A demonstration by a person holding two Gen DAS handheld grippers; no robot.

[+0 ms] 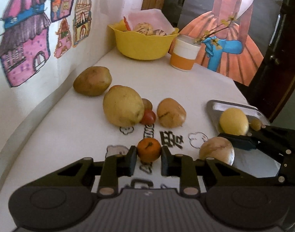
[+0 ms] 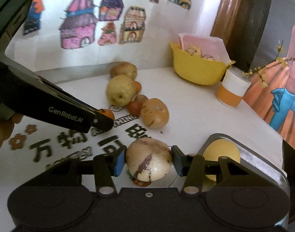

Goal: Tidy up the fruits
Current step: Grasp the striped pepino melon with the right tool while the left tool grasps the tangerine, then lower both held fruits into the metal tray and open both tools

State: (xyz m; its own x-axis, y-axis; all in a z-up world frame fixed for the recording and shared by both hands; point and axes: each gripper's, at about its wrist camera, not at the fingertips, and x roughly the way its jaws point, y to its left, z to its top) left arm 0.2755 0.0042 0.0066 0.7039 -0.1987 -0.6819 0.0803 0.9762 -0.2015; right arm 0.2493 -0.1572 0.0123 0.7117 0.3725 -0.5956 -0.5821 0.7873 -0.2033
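Two sets of jaws are each closed on a fruit: the left gripper (image 1: pixel 149 157) pinches a small, smooth orange tangerine (image 1: pixel 149 150) low over the white printed table (image 1: pixel 74 135), while the right gripper (image 2: pixel 149 161) clamps a pale, purple-streaked round melon (image 2: pixel 148 159), likely bound for the metal tray (image 2: pixel 263 161) holding a matte yellow fruit (image 2: pixel 223 150).

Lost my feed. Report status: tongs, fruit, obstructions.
Left tongs bracket the small orange fruit, contact unclear. Right tongs shut on pale striped fruit, beside metal tray. Tray holds yellow fruit. Nothing blocking.
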